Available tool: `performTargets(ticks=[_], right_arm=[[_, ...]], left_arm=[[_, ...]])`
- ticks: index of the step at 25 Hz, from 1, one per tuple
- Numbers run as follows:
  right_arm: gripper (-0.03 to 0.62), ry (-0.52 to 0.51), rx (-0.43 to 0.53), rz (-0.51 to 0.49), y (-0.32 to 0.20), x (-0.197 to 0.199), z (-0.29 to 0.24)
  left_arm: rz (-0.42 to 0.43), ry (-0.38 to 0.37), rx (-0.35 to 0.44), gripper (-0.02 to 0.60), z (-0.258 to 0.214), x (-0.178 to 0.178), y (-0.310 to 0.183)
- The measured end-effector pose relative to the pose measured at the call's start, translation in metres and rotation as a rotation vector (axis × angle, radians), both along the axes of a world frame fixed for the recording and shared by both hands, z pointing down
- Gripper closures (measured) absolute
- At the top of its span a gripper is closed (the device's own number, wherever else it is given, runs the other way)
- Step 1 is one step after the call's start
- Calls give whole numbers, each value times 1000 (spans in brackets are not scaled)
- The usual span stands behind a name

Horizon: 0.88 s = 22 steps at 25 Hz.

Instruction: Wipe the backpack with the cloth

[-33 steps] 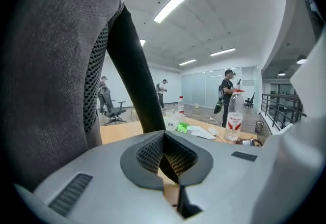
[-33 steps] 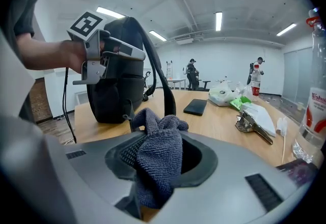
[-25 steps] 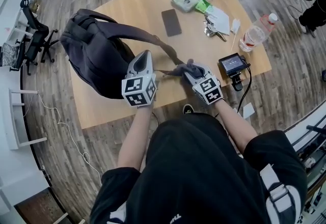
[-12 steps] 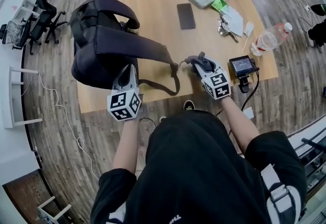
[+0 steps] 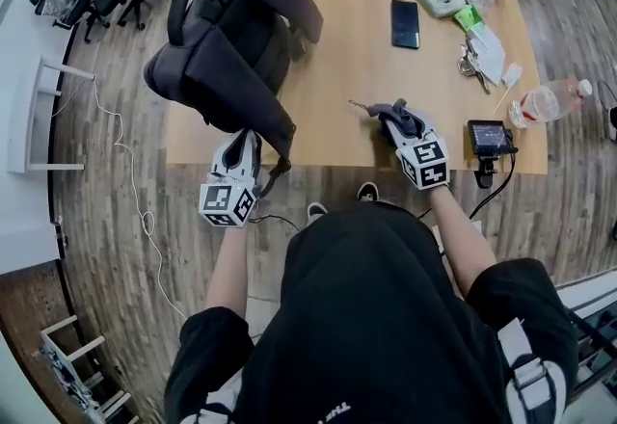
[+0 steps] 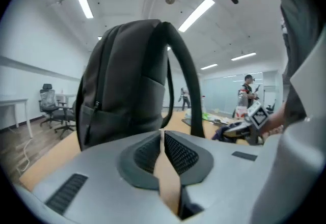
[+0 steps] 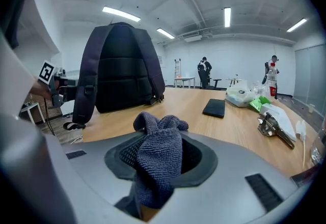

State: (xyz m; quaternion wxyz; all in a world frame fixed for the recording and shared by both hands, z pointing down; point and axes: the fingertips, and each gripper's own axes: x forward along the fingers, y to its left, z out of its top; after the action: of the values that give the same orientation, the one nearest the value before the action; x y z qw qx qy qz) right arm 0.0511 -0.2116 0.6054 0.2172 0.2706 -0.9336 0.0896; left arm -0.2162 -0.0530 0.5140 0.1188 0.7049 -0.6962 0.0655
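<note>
Above the table (image 5: 337,46), the right gripper (image 5: 388,119) clamps the cloth (image 7: 159,157).

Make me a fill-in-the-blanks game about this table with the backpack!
The right gripper holds a grey ___.
The backpack stands upright on the wooden ___.
Lying flat to the right of the backpack is a black ___.
Missing words: cloth, table, phone.

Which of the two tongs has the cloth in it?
The right tongs: a dark grey cloth is bunched between their jaws. The left tongs are shut on nothing, facing the backpack.
</note>
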Motion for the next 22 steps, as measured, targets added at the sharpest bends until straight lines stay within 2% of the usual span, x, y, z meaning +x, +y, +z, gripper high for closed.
performTargets(ticks=[1,2,3,5,8,9,11,13,15,18,19,20,22], right_arm=[[462,1,-1,-12,3,-4,0],[462,2,-2,-24,5,-7,1],[462,3,-4,-34,7,-10,1],[462,3,-10,-51,12,-15,2],[462,-7,-17,-75,18,-22,0],[462,-15,-20,-82,20,-25,-3],[462,-41,-43,-103,24,-30,-8],[462,-47,-99,-136,29,-35,-7],[462,19,-154,-161,30,-38,6],[458,140,-163,-202,29,-40,22],[432,154,-156,-222,29,-42,21],[380,156,-149,-247,30,-45,19],[338,154,-126,-306,32,-49,8]], left_arm=[[46,-5,-12,527,9,14,6],[86,0,-28,369,19,28,11],[123,2,-50,268,29,41,14],[201,-36,-110,228,53,68,18],[293,-134,-238,204,96,101,21],[288,-161,-284,201,110,105,20],[210,-188,-354,202,132,100,19],[122,-185,-380,202,144,89,14],[99,-184,-377,202,148,86,9],[110,-136,-366,212,146,88,8],[113,-110,-366,277,145,90,10],[119,-92,-369,402,144,93,12],[145,-52,-363,413,142,102,16]])
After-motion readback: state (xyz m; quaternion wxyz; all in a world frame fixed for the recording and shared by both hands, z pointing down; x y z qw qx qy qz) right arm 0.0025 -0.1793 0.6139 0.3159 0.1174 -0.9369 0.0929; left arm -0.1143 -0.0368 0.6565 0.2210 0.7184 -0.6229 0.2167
